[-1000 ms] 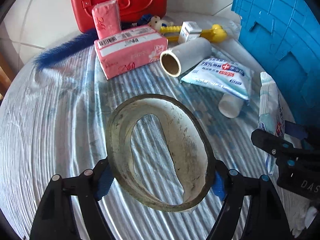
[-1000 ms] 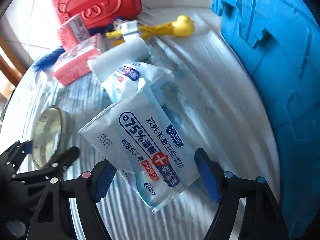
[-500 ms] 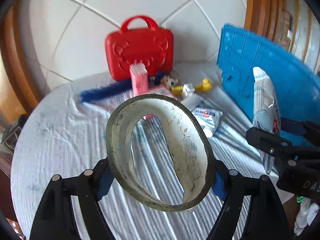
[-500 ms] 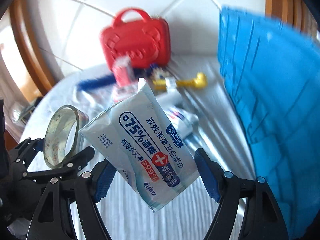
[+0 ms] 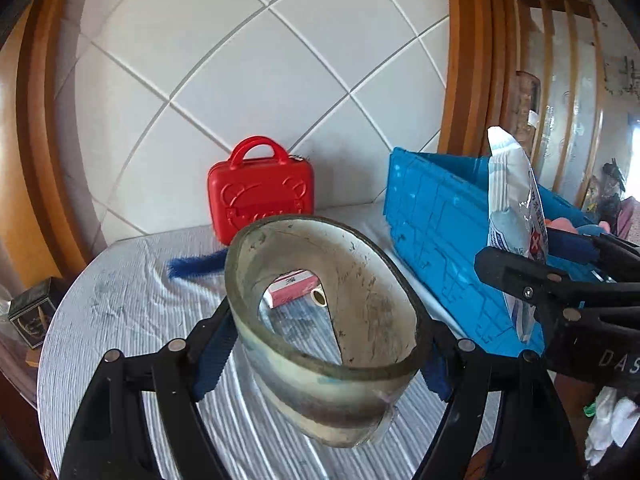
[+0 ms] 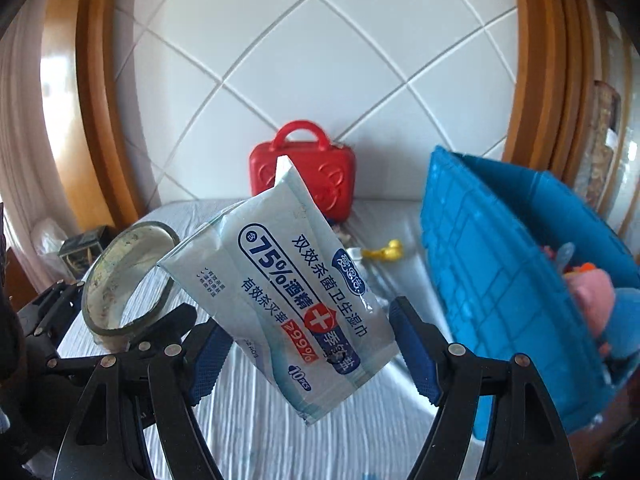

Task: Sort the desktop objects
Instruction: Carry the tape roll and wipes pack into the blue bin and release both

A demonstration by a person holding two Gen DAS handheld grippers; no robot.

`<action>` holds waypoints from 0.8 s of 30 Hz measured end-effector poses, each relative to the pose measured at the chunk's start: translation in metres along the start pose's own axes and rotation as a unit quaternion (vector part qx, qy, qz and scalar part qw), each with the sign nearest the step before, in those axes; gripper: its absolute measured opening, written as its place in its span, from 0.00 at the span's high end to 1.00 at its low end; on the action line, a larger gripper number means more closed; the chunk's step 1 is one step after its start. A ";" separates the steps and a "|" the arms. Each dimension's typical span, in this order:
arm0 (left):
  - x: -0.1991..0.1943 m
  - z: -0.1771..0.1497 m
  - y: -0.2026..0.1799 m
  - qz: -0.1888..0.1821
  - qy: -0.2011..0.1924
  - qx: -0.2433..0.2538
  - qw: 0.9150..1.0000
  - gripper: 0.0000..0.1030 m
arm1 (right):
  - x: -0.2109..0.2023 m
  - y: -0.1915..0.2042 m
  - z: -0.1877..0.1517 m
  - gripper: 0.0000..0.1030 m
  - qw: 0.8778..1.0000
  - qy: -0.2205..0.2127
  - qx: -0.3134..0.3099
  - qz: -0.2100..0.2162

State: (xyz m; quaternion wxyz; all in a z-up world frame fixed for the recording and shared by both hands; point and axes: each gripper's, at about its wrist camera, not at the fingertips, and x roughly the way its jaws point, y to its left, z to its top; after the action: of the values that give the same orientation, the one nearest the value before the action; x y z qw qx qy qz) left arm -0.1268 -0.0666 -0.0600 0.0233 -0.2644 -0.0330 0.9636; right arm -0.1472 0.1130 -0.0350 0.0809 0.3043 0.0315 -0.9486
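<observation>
My left gripper [image 5: 324, 354] is shut on a wide roll of clear tape [image 5: 360, 320], held high above the cloth-covered table [image 5: 120, 300]. The same tape roll [image 6: 120, 280] shows at the left of the right wrist view. My right gripper [image 6: 308, 352] is shut on a white and blue pack of wet wipes [image 6: 288, 280], its blue pads pressing both edges. That wipes pack [image 5: 516, 216] stands upright at the right of the left wrist view, beside the blue crate [image 5: 440, 240].
A blue crate [image 6: 500, 280] with soft toys inside stands at the right. A red case [image 5: 260, 200] stands against the tiled wall. A blue brush [image 5: 196, 264], a pink tissue pack [image 5: 292, 286], a yellow toy [image 6: 384, 252] lie on the table. A dark box [image 5: 32, 312] sits left.
Both grippers have risen well above the table with the tape roll and the wipes pack still held. The view has tilted up, so the wall and the crate's rim show.
</observation>
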 end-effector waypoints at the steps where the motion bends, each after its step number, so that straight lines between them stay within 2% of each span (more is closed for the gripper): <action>1: -0.001 0.005 -0.013 -0.009 -0.006 0.005 1.000 0.23 | -0.008 -0.009 0.001 0.25 1.000 -0.008 0.003 -0.006; 6: 0.015 0.031 -0.097 -0.054 -0.032 0.025 0.998 0.24 | -0.040 -0.085 0.002 0.25 0.998 -0.037 0.032 -0.048; 10: 0.045 0.056 -0.188 -0.069 -0.044 0.041 0.996 0.26 | -0.064 -0.176 0.001 0.25 0.993 -0.064 0.051 -0.086; 13: 0.070 0.079 -0.255 -0.096 -0.039 0.045 0.994 0.26 | -0.073 -0.251 0.001 0.25 0.990 -0.068 0.067 -0.105; 18: 0.106 0.104 -0.348 -0.091 -0.013 0.070 0.993 0.27 | -0.080 -0.355 0.004 0.25 0.986 -0.060 0.084 -0.129; 21: 0.125 0.107 -0.377 -0.088 0.014 0.076 0.993 0.27 | -0.070 -0.405 0.000 0.25 0.985 -0.049 0.095 -0.132; 24: 0.137 0.106 -0.396 -0.070 0.028 0.083 0.994 0.26 | -0.057 -0.437 -0.010 0.25 0.986 -0.033 0.106 -0.127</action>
State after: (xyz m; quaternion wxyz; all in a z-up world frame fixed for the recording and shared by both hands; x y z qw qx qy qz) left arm -0.2876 0.3316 -0.0082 0.1134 -0.2852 0.0290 0.9513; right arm -0.1710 0.5525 -0.0054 -0.0717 0.2737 -0.0331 -0.9586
